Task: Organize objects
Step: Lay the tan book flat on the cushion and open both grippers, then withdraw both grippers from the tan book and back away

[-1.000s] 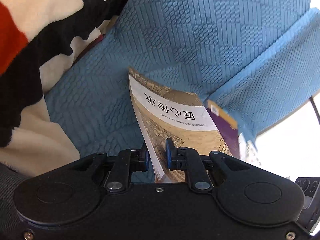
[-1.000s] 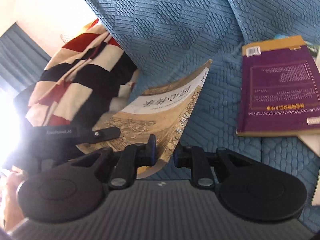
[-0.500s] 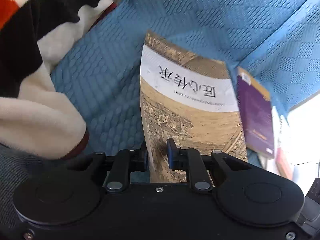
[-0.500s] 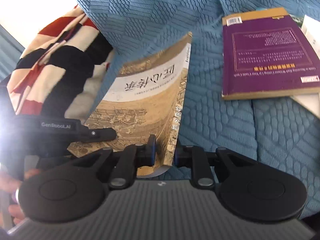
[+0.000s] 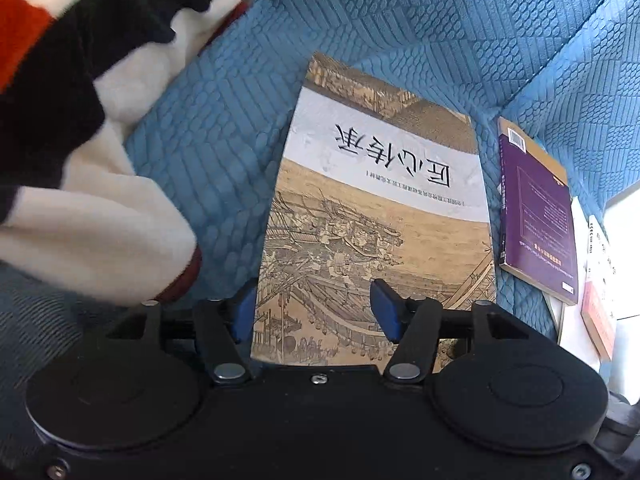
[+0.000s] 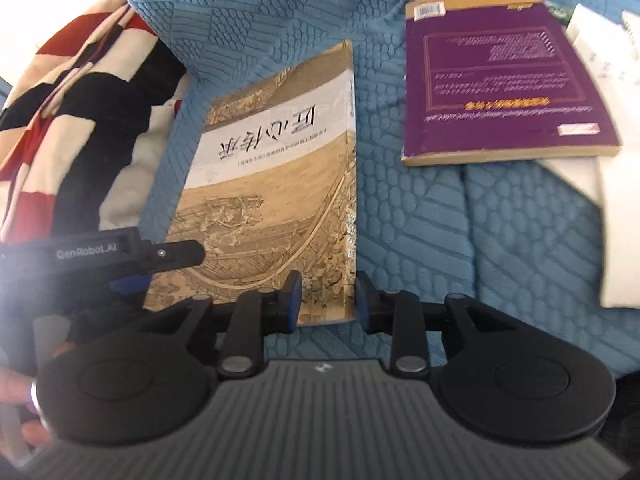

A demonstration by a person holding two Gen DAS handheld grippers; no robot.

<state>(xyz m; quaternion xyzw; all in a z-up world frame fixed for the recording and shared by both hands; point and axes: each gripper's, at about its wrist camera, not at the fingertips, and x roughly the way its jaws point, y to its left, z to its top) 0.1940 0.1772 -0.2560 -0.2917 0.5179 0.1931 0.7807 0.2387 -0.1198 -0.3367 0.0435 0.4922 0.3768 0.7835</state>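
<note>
A tan book with an old painting and a white title band [image 5: 380, 216] lies flat on the blue quilted cover [image 5: 224, 144]; it also shows in the right wrist view [image 6: 276, 184]. My left gripper [image 5: 314, 314] is open, its blue pads either side of the book's near edge. My right gripper [image 6: 326, 298] is open at the book's near right corner, by the spine. A purple book [image 6: 500, 92] lies to the right; it also shows in the left wrist view [image 5: 536, 216].
A red, black and white striped blanket [image 5: 68, 92] is bunched at the left, also in the right wrist view [image 6: 76, 128]. White papers and booklets [image 6: 600, 80] lie under and right of the purple book. The left gripper's body [image 6: 100, 252] shows at the right view's left.
Both grippers held the tan book tilted up; it has come down flat on the cover and both grippers have opened and let it go.
</note>
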